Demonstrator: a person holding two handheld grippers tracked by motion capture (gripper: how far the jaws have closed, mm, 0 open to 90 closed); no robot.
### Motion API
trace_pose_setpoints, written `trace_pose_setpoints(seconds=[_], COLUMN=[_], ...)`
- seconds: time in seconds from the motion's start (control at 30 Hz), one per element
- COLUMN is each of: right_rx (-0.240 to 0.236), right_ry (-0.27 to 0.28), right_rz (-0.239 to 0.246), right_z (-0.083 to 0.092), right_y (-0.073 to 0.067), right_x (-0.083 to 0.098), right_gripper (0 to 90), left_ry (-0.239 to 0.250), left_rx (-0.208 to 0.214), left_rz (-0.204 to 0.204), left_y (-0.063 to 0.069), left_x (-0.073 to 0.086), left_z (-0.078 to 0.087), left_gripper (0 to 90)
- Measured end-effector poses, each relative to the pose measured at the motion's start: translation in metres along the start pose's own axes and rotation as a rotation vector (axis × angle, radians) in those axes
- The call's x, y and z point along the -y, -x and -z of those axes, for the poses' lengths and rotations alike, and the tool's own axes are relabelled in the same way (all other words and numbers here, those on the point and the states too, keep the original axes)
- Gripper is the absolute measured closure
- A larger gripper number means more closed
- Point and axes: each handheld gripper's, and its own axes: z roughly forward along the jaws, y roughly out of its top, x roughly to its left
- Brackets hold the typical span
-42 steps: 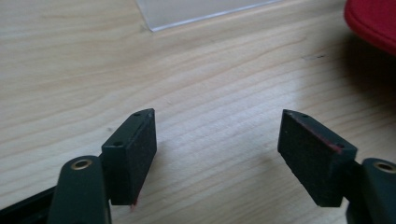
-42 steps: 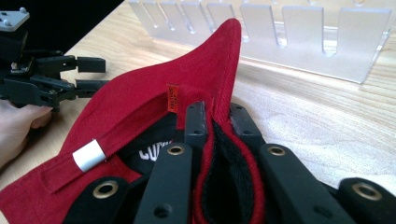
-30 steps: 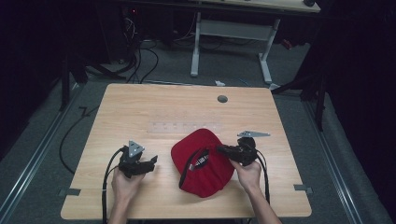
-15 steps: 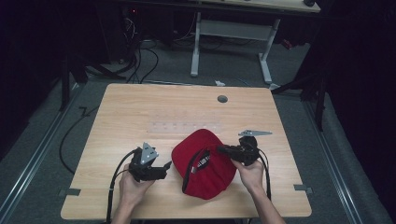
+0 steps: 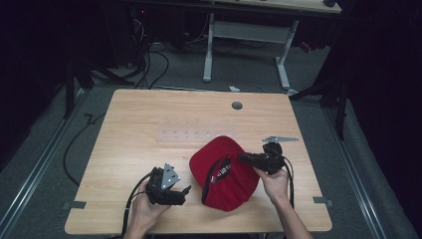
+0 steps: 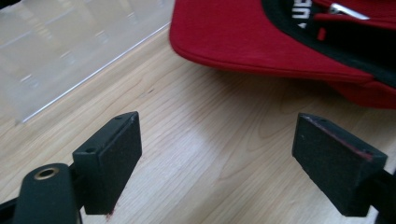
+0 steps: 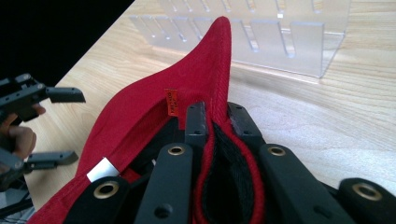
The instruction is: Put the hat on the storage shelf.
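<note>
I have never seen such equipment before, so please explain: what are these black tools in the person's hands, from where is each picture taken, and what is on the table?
A person sits at a wooden table and holds a hand-operated gripper, a black tool with two jaws, in each hand. There is no robot arm.

The high view comes from a fixed camera above the person, looking down. The other two pictures come from small cameras that ride on the grippers and look along their jaws.

On the table lies a red cap, turned so its black inner band shows. Behind it stands a clear plastic rack.

The right gripper is shut on the cap's edge; in its own view the red cloth is pinched between the jaws. The left gripper holds nothing: its jaws have just been opening and stand wide over bare wood, beside the cap.
</note>
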Motion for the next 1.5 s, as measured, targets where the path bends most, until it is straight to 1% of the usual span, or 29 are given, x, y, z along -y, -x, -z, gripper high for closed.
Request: trace_pose_setpoints(seconds=[0.03, 0.07, 0.17, 0.23, 0.27, 0.3, 0.33, 0.37, 0.4, 0.43, 0.47, 0.5, 0.53, 0.6, 0.67, 0.7, 0.73, 0.8, 0.9, 1.07, 1.17, 1.3, 1.4, 1.47, 1.5], right_rx=[-0.007, -0.015, -0.032, -0.034, -0.033, -0.032, -0.031, -0.032, -0.032, -0.042, -0.047, -0.051, -0.056, -0.06, -0.072, -0.072, -0.077, -0.072, -0.064, -0.06, -0.059, -0.057, -0.058, -0.053, -0.051], right_ry=[0.0, 0.001, -0.001, -0.006, -0.009, -0.013, -0.016, -0.019, -0.019, -0.023, -0.025, -0.029, -0.028, -0.031, -0.039, -0.039, -0.042, -0.051, -0.064, -0.069, -0.077, -0.084, -0.085, -0.092, -0.094], right_rz=[-0.014, -0.015, -0.016, -0.018, -0.018, -0.019, -0.018, -0.022, -0.022, -0.029, -0.034, -0.036, -0.04, -0.046, -0.057, -0.057, -0.064, -0.064, -0.06, -0.058, -0.055, -0.058, -0.059, -0.054, -0.054], right_z=[0.001, 0.001, 0.001, 0.0, 0.0, -0.001, -0.002, -0.002, -0.002, -0.004, -0.005, -0.006, -0.006, -0.008, -0.01, -0.01, -0.011, -0.011, -0.012, -0.013, -0.015, -0.015, -0.015, -0.015, -0.016], right_y=[0.0, 0.0, -0.002, -0.004, -0.005, -0.006, -0.006, -0.007, -0.007, -0.008, -0.008, -0.009, -0.01, -0.01, -0.01, -0.01, -0.009, -0.01, -0.011, -0.014, -0.015, -0.015, -0.017, -0.017, -0.017], right_x=[-0.003, -0.004, -0.008, -0.011, -0.012, -0.013, -0.014, -0.015, -0.015, -0.016, -0.016, -0.017, -0.017, -0.017, -0.017, -0.017, -0.017, -0.017, -0.016, -0.016, -0.015, -0.015, -0.016, -0.015, -0.015], right_gripper=[80.8, 80.8, 80.8, 80.8, 80.7, 80.7, 80.7, 80.7, 80.7, 80.7, 80.7, 80.7, 80.6, 80.6, 80.6, 80.6, 80.5, 80.5, 80.4, 80.3, 80.1, 80.0, 79.8, 79.8, 79.9], left_ry=[0.001, -0.008, -0.014, -0.009, -0.001, 0.01, 0.01, 0.02, 0.02, 0.019, 0.017, 0.017, 0.024, 0.023, 0.026, 0.026, 0.021, 0.019, 0.022, 0.027, 0.031, 0.043, 0.046, 0.042, 0.046], left_rx=[0.009, 0.017, 0.009, 0.008, 0.017, 0.022, 0.022, 0.025, 0.025, 0.031, 0.03, 0.03, 0.025, 0.024, 0.023, 0.023, 0.019, 0.015, 0.013, -0.012, -0.021, -0.028, -0.037, -0.037, -0.034], left_rz=[-0.003, -0.015, -0.055, -0.059, -0.068, -0.071, -0.071, -0.079, -0.079, -0.088, -0.098, -0.098, -0.112, -0.113, -0.128, -0.128, -0.138, -0.152, -0.156, -0.184, -0.193, -0.187, -0.192, -0.203, -0.199], left_y=[0.003, 0.006, 0.012, 0.013, 0.015, 0.016, 0.016, 0.017, 0.017, 0.017, 0.017, 0.017, 0.017, 0.018, 0.019, 0.019, 0.02, 0.021, 0.021, 0.022, 0.021, 0.019, 0.018, 0.019, 0.019], left_x=[0.0, 0.0, 0.002, 0.002, 0.0, 0.0, 0.0, -0.002, -0.002, -0.004, -0.004, -0.004, -0.005, -0.006, -0.007, -0.007, -0.006, -0.004, -0.004, -0.002, -0.002, -0.003, -0.005, -0.005, -0.004], left_z=[-0.002, -0.006, -0.011, -0.013, -0.011, -0.01, -0.01, -0.009, -0.009, -0.008, -0.008, -0.008, -0.008, -0.008, -0.009, -0.009, -0.01, -0.011, -0.012, -0.014, -0.014, -0.013, -0.014, -0.014, -0.015], left_gripper=[15.6, 15.3, 15.1, 15.0, 15.0, 15.1, 15.2, 15.3, 15.3, 15.5, 15.6, 15.6, 15.9, 15.9, 16.4, 16.6, 16.7, 16.7, 17.8, 20.9, 25.3, 32.1, 33.5, 34.3, 34.4])
